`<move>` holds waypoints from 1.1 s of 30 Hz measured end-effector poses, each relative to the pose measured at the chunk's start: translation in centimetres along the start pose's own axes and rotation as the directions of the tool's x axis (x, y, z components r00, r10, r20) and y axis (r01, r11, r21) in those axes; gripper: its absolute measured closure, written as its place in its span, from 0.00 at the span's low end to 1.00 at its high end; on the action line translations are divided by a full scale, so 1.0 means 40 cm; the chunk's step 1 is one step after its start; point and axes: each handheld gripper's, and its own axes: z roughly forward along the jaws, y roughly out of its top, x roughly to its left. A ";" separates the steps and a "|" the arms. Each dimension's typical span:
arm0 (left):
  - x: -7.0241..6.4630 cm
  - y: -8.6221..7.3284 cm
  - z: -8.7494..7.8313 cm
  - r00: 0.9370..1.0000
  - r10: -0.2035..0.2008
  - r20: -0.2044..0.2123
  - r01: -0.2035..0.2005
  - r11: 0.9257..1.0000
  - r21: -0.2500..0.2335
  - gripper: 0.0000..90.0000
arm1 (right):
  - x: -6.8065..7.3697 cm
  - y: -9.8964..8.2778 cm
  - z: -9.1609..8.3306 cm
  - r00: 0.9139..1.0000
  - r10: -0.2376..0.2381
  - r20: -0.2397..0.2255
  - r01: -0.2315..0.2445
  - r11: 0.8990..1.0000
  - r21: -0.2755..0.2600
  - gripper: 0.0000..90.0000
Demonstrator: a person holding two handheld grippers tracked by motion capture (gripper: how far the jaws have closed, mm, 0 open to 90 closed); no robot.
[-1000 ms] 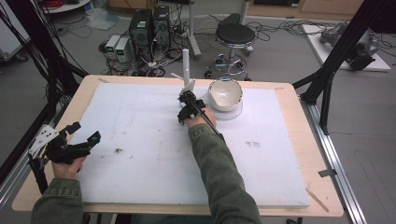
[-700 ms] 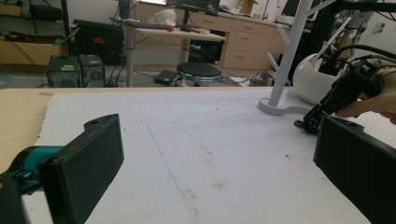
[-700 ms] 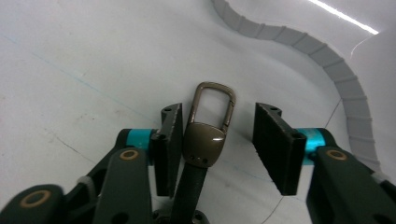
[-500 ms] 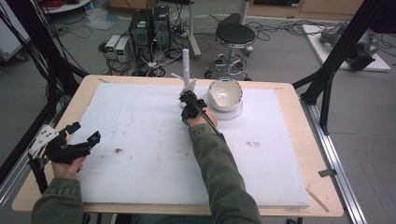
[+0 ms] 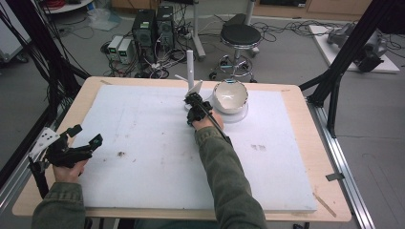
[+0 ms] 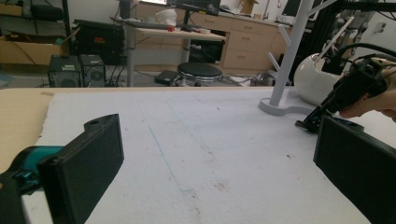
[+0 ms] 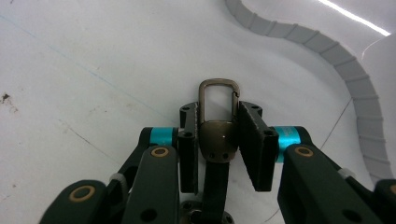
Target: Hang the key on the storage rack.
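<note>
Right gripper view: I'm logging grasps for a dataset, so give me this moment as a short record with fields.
held item: bronze carabiner clip, loop end pointing away from the camera
right gripper: shut on the clip, above the white foam mat
right gripper location: far side of the table, beside the white hook stand and white bowl
stand base: curved grey rim just ahead of the clip
left gripper: open, holding nothing, near the mat's left edge
</note>
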 end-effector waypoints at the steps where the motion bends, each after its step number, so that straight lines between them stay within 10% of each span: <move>1: 0.000 0.000 0.000 1.000 0.000 0.000 0.000 1.000 0.000 0.02 | -0.001 -0.002 0.000 1.000 0.004 -0.005 -0.004 1.000 -0.007 0.78; 21: -0.001 0.000 0.001 1.000 0.001 0.001 -0.001 1.000 0.004 0.02 | -0.021 -0.053 -0.116 0.998 -0.009 -0.059 0.001 0.991 -0.136 0.78; 33: -0.001 0.000 0.001 1.000 0.003 0.002 -0.003 1.000 0.007 0.02 | -0.019 -0.091 -0.223 0.997 -0.044 -0.069 0.024 0.961 -0.275 0.79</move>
